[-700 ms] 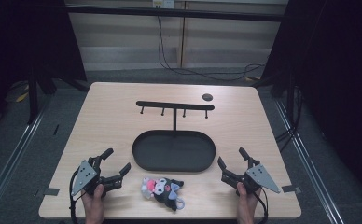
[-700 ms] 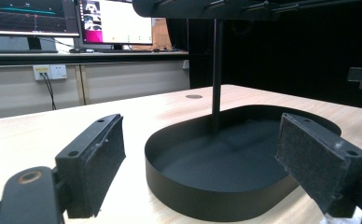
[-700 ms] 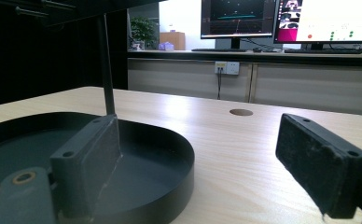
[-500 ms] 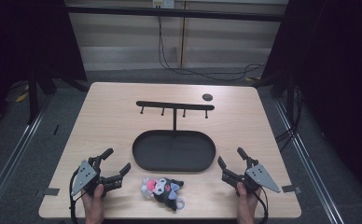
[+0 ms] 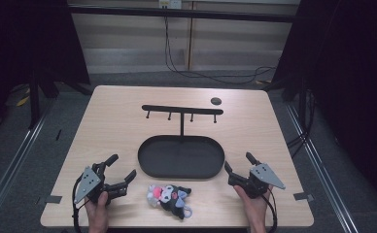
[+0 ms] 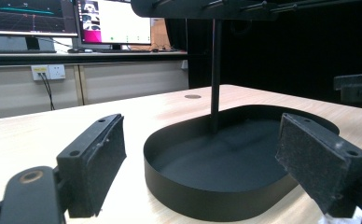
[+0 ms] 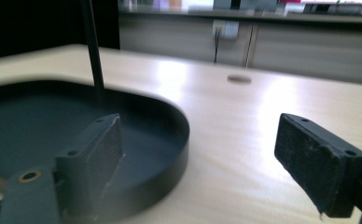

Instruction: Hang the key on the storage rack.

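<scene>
- Two grippers rest low at the near edge of the table [image 5: 104,111], one on each side of a plush keychain toy [image 5: 168,196]; nothing is held.
- Left gripper [image 5: 119,171]: jaws spread wide, empty, pointing forward and toward the table's middle. Its own view looks across the black oval tray [image 6: 207,205], with the pads [image 6: 105,158] clear of any object.
- Right gripper [image 5: 237,166]: jaws likewise spread, empty, aimed forward and slightly inward; its view shows the tray rim [image 7: 181,140] and bare tabletop between the jaws.
- Toy position: lying flat on the table just in front of the tray's near rim, apart from it, between the two hands and a little left of centre.
- Key relation: the toy sits to the right of the left gripper and slightly nearer the person than that gripper's tips; the left gripper appears the closer one, the right farther off.
- Long axis: the toy runs roughly left to right, pink end toward the left gripper, dark body and pale loop toward the right.
- Judgement: neither gripper points at the toy now; whichever goes must swing inward and draw back toward the near edge.
- Hook stand [image 5: 182,110] rises from the tray's far side, hooks bare.
</scene>
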The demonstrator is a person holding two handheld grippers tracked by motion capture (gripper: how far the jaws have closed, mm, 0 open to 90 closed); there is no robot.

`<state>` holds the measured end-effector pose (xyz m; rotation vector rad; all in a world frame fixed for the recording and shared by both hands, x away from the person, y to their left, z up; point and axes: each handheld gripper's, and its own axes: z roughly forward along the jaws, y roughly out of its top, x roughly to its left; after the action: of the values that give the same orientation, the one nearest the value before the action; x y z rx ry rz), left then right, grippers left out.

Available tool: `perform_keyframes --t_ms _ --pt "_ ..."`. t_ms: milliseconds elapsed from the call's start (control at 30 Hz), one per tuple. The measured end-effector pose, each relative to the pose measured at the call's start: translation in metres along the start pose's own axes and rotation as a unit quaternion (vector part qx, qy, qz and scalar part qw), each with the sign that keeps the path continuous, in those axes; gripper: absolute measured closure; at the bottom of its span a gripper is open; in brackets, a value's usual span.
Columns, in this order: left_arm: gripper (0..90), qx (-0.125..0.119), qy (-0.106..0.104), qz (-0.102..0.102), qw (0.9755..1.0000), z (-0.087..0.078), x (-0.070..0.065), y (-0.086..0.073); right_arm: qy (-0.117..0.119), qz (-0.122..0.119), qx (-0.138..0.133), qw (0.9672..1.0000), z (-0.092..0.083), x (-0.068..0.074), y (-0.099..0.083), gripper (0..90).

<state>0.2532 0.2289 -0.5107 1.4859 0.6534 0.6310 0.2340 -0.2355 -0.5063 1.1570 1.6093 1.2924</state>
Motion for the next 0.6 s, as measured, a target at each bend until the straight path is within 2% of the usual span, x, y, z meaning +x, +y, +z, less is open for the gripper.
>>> perform_keyframes --t_ms 33,67,100,133,167,233,300,367,433,467,500,533,567,600 --pt "15.4 0.000 -0.001 0.000 1.0000 0.000 0.000 0.000 0.011 -0.001 0.026 0.9996 0.000 0.001 0.002 14.7" --pt "15.4 0.000 -0.001 0.000 1.0000 0.000 0.000 0.000 0.011 -0.001 0.026 0.9996 0.000 0.001 0.002 14.7" --pt "15.4 0.000 -0.001 0.000 1.0000 0.000 0.000 0.000 0.027 0.002 0.034 0.9991 -0.003 0.002 0.006 16.7" --pt "15.4 0.000 -0.001 0.000 1.0000 0.000 0.000 0.000 0.027 0.002 0.034 0.9991 -0.003 0.002 0.006 16.7" --pt "15.4 0.000 -0.001 0.000 1.0000 0.000 0.000 0.000 0.040 0.000 0.057 0.9976 -0.005 0.003 0.011 24.1" --pt "15.4 -0.001 -0.001 0.000 1.0000 0.000 0.000 0.000 0.046 -0.004 0.081 0.9956 -0.006 0.005 0.014 25.0" --pt "15.4 -0.001 -0.001 -0.001 1.0000 0.000 0.000 0.000 0.050 -0.013 0.114 0.9922 -0.003 0.007 0.017 25.1" --pt "15.4 -0.001 -0.001 0.002 1.0000 0.000 0.000 0.000 0.060 -0.014 0.134 0.9891 -0.001 0.008 0.019 26.2" --pt "15.4 -0.001 -0.002 0.002 1.0000 0.000 0.000 0.000 0.092 -0.010 0.149 0.9846 0.001 0.009 0.023 30.7" --pt "15.4 -0.001 -0.002 0.002 1.0000 0.000 0.000 0.000 0.092 -0.010 0.149 0.9846 0.001 0.009 0.023 30.7" --pt "15.4 -0.001 -0.002 0.002 1.0000 0.000 0.000 0.000 0.117 -0.013 0.171 0.9783 0.004 0.011 0.029 34.3" --pt "15.4 -0.001 -0.002 0.002 1.0000 0.000 0.000 0.000 0.117 -0.013 0.171 0.9783 0.004 0.011 0.029 34.3" --pt "15.4 -0.001 -0.002 0.002 1.0000 0.000 0.000 0.000 0.134 -0.020 0.192 0.9720 0.007 0.013 0.036 37.9" --pt "15.4 -0.001 -0.002 0.002 1.0000 0.000 0.000 0.000 0.139 -0.022 0.196 0.9704 0.008 0.014 0.038 38.2"
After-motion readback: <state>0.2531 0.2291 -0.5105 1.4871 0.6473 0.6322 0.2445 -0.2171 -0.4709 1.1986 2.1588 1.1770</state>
